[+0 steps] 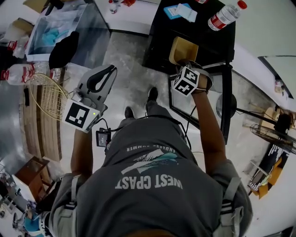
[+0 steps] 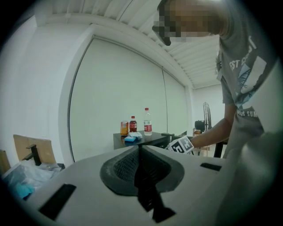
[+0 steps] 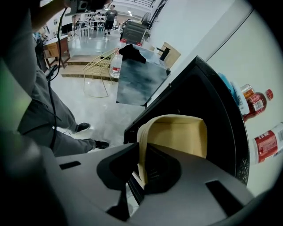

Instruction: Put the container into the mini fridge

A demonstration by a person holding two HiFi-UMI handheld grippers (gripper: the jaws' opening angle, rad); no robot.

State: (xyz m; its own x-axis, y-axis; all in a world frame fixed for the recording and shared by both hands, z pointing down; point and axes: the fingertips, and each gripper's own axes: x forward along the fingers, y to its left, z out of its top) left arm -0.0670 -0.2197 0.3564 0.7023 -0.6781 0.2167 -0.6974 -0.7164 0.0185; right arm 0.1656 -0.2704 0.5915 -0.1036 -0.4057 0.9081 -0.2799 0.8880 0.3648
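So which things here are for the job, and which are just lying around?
For the job: container, mini fridge, right tongs gripping the container.
Just lying about: water bottle, blue packet, wire basket, left tongs, shut and empty.

Head view looks steeply down over the person [image 1: 152,185]. All three share the boxy black mini fridge [image 1: 159,37]: left gripper view level and far off, right gripper view tilted down, close.
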